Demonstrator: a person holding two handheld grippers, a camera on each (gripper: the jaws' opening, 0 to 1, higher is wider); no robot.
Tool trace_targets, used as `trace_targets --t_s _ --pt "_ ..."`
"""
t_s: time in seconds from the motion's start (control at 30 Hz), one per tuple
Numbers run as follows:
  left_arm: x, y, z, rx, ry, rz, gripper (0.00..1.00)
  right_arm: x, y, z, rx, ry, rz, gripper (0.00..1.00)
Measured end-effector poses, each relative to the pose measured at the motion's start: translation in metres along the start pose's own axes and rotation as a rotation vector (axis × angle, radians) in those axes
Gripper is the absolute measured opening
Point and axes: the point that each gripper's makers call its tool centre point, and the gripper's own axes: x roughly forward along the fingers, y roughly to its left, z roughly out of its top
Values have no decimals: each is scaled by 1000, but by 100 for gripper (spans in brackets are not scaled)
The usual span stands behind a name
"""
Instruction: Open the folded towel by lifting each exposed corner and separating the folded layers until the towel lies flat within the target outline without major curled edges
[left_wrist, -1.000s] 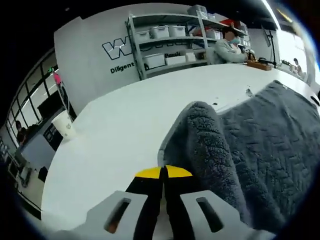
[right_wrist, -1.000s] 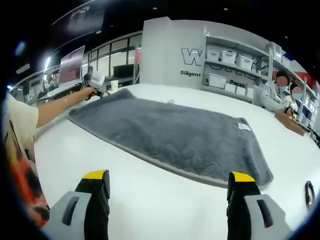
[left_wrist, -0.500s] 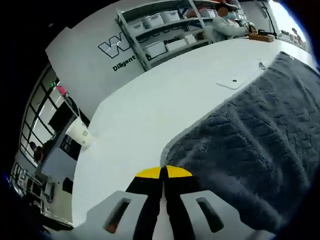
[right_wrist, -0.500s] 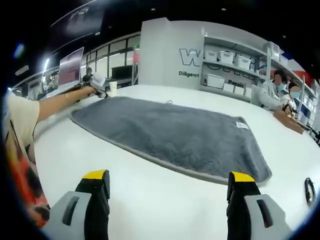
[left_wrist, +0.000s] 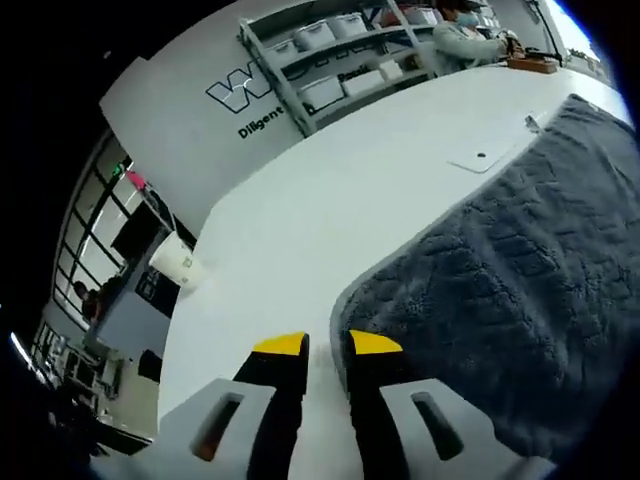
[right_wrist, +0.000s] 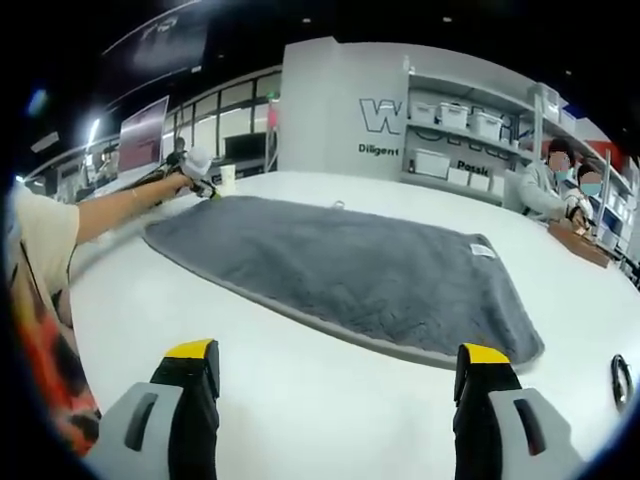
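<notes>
Your left hand-held gripper (left_wrist: 325, 345) has just parted its jaws and let go of the towel (right_wrist: 350, 270) corner, which now lies flat on the tabletop (right_wrist: 330, 400). Your right hand-held gripper (right_wrist: 338, 362) hangs wide open, empty. Unfolding looks nearly finished.

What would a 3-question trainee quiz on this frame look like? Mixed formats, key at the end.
1. True or false: the grey fleece towel lies spread out on the white table.
2. In the left gripper view, the left gripper jaws are: A) clamped on the towel corner, B) slightly parted at the towel's corner, C) holding the white paper cup.
3. Fill in: the right gripper is wide ____, short of the towel's near edge.

Key: 1 true; 2 B; 3 open.
</notes>
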Motion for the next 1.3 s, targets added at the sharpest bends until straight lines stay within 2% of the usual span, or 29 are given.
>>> trace_targets --t_s 0.13,0.2,0.27,0.4,0.47,0.57,0.63,0.7,0.8,0.87,0.9,1.03,1.1,1.2,1.3 --pt "-14 -3 2 -112 -36 -47 33 0 0 0 0 -2 3 98" --pt "-26 -11 4 -164 -70 -104 40 -1 1 0 -4 -2 5 98" --pt "-37 -24 8 -176 -113 -164 47 -2 1 1 -4 -6 6 98" --pt "-59 -43 4 -187 -124 -245 69 -3 0 1 -6 -8 5 98" --pt "-77 -59 1 -202 -138 -315 76 -3 1 2 -9 -10 7 98" --pt "-101 -76 -3 -234 -159 -407 76 -5 1 2 -15 -11 9 98" --pt "-120 -86 -8 -286 -154 -462 75 -6 1 3 -17 -13 8 98" --pt "-132 -91 -8 -288 -174 -486 77 -6 0 3 -14 -15 5 99" --pt "-166 -108 -13 -308 -202 -561 88 -6 -1 4 -9 -21 2 99" --pt "-181 -114 -18 -305 -204 -575 98 -6 -1 3 -9 -19 3 99" --pt "-188 -117 -20 -301 -202 -581 99 -4 0 2 -12 -14 6 99" --pt "-214 -122 -32 -294 -204 -569 100 -2 2 3 -17 -10 14 99" --pt "-226 -124 -35 -304 -228 -568 100 -1 4 4 -19 -12 18 99" --pt "-240 -128 -41 -300 -246 -543 100 -2 6 5 -27 -13 21 99" --pt "-244 -131 -51 -293 -257 -507 100 -3 7 5 -32 -14 21 99"
